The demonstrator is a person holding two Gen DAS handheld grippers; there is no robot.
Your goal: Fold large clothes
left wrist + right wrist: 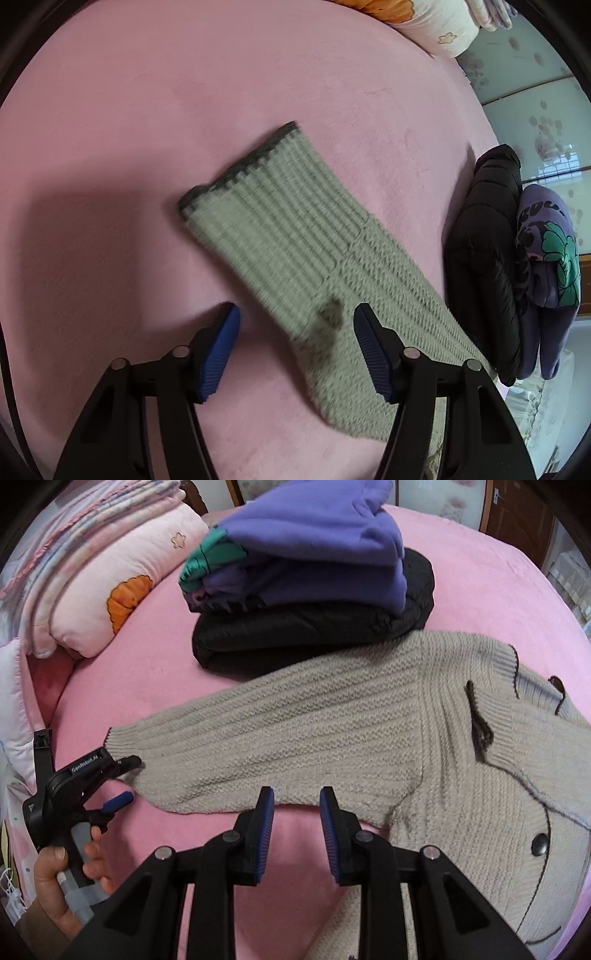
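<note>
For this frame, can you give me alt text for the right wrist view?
A beige knitted cardigan lies flat on a pink bed, one sleeve stretched out to the left. The right gripper hovers open above the sleeve's lower edge, while the left gripper is at the cuff. Behind are folded clothes and a pillow.

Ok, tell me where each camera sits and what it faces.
Left wrist: on the left tool, looking steeply down at the beige sweater sleeve cuff on the pink bed; only its own fingers show.
Right wrist: on the right tool, looking down over the sweater's sleeve and body; the left tool and a hand show.
Shared: sweater, bed, folded black jacket and purple garment.
</note>
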